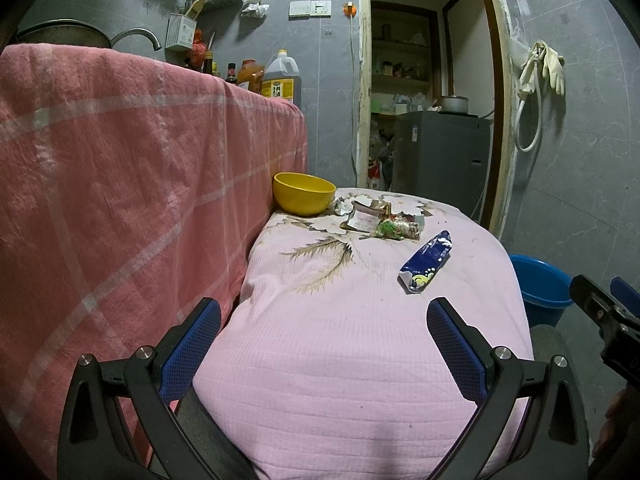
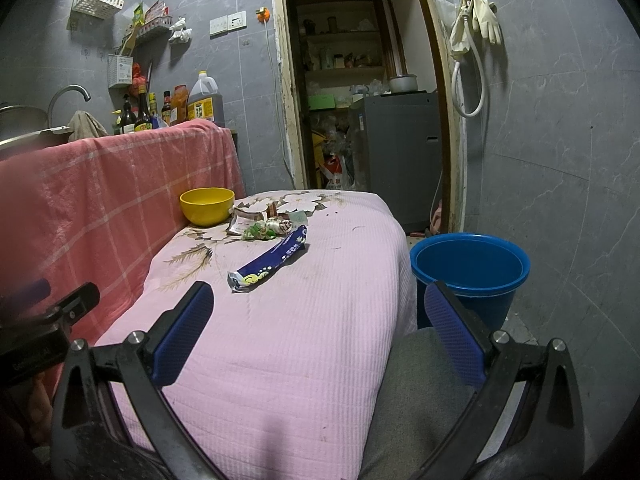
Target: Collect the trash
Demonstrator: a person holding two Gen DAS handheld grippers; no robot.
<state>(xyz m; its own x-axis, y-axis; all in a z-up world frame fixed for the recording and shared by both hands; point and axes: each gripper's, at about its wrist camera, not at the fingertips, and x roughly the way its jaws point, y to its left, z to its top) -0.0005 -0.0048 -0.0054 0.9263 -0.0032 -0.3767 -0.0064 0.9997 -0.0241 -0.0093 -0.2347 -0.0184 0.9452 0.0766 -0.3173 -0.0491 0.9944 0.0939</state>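
A blue snack wrapper (image 1: 426, 262) (image 2: 270, 260) lies flat on the pink cloth-covered table (image 1: 340, 340) (image 2: 288, 340). Behind it sits a small heap of crumpled wrappers (image 1: 380, 220) (image 2: 264, 226), beside a yellow bowl (image 1: 303, 193) (image 2: 207, 205). A blue bucket (image 2: 470, 272) (image 1: 540, 286) stands on the floor at the table's right side. My left gripper (image 1: 324, 312) is open over the near part of the table, holding nothing. My right gripper (image 2: 320, 300) is also open and empty, near the table's right edge, short of the blue wrapper.
A counter draped in a pink checked cloth (image 1: 120, 180) (image 2: 120, 184) rises on the left, with bottles (image 2: 144, 112) and a tap (image 2: 70, 94) on it. A doorway with a grey appliance (image 2: 396, 156) lies beyond the table. Grey tiled walls surround the space.
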